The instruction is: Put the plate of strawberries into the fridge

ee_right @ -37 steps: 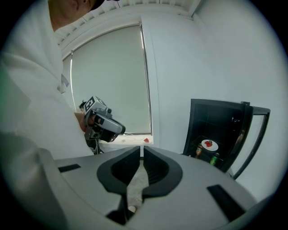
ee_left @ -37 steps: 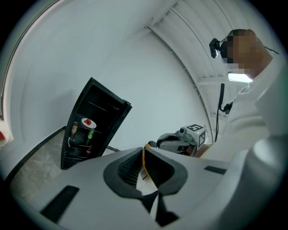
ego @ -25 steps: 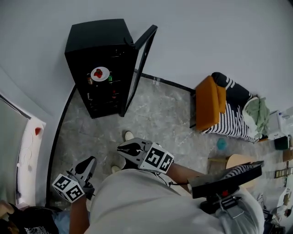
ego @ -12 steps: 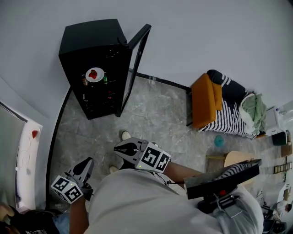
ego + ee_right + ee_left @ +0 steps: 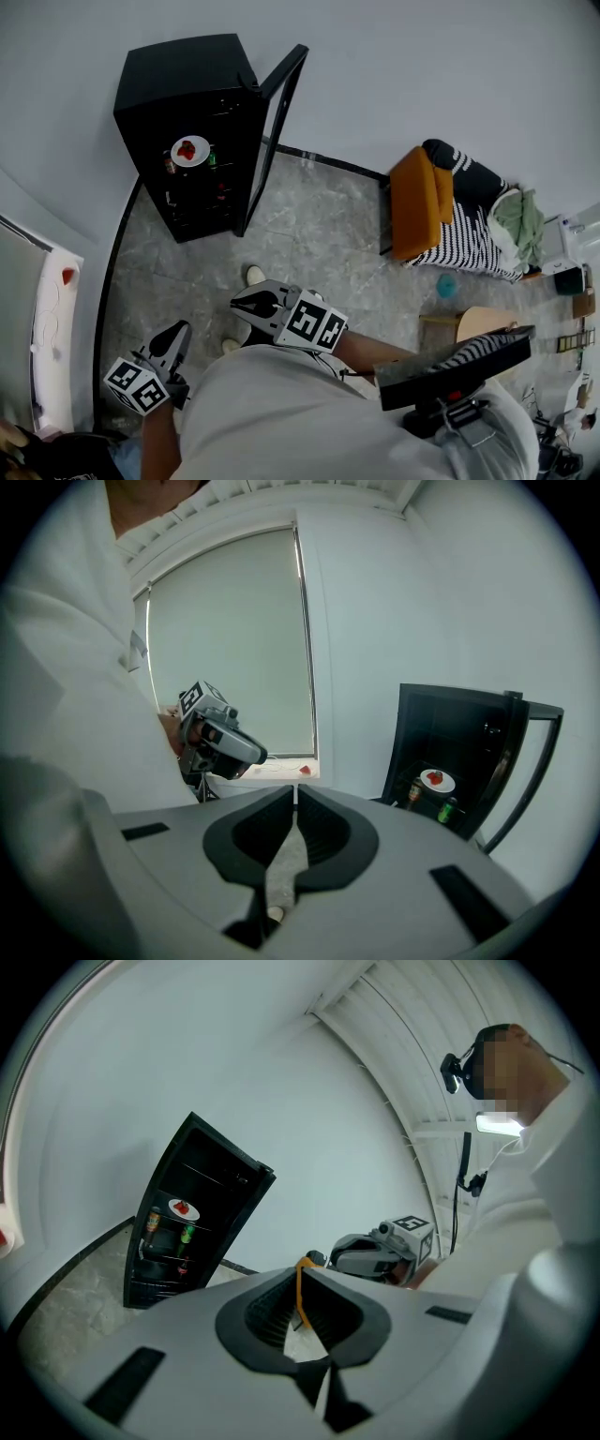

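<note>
**White plate already on a fridge shelf, both grippers held back**

White plate of strawberries [image 5: 189, 150] rested on an upper shelf inside the black fridge [image 5: 178, 84], whose door [image 5: 279, 117] stood wide open. Cans [image 5: 448, 809] stood just beside the plate on the shelves. The left gripper [image 5: 180, 331] was well apart from the fridge. Its jaws were closed tip to tip on no object, with only a thin orange strip [image 5: 299, 1288] running down between the pads. Seen along those jaws, the plate lay far ahead and to their left. The right gripper [image 5: 238, 305] was likewise drawn in near the person's body. Its jaws were pressed nearly together, leaving a hairline slit, and held nothing. The plate lay far ahead and to the right of those jaws. Grey stone floor [image 5: 309, 234] stretched between both grippers and the fridge.
</note>
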